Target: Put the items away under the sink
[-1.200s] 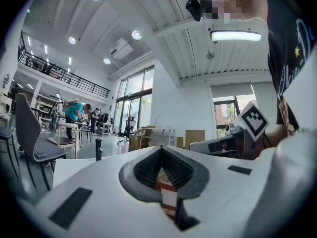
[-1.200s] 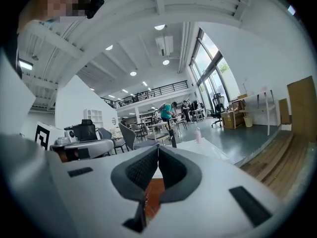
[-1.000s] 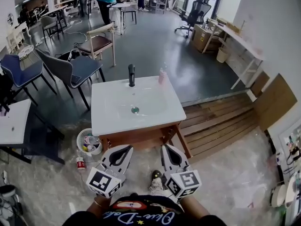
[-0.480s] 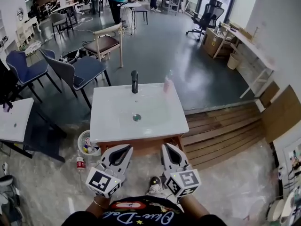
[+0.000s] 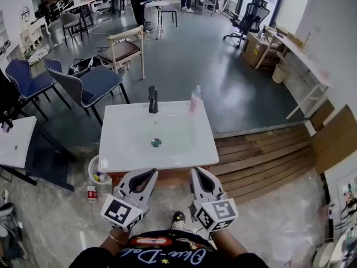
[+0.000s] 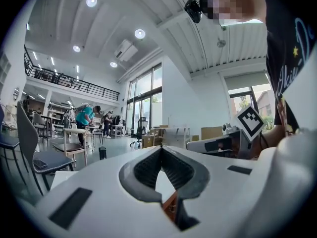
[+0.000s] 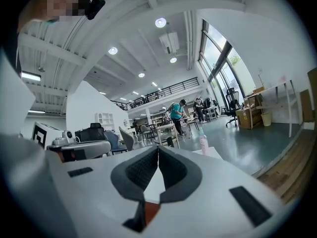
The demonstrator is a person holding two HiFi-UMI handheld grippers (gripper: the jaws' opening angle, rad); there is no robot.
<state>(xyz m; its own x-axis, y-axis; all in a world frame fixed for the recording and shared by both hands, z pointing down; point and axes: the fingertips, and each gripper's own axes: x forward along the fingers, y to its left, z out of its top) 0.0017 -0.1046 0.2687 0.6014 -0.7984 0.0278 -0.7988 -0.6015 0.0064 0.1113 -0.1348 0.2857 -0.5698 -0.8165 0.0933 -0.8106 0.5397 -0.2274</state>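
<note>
Both tools are clenched on nothing: the left gripper (image 5: 146, 177) and right gripper (image 5: 198, 176) are held level, side by side, at the near edge of the sink (image 5: 122, 147). The things to stow lie apart: a pink bottle (image 5: 194, 99) at one o'clock from the drain (image 5: 156, 142), a basket (image 5: 91, 168) on the floor at the sink's eight o'clock, and a small bottle (image 5: 91, 194) just beside it. I'd call this the approach; next, the jaws must open for the first item
</note>
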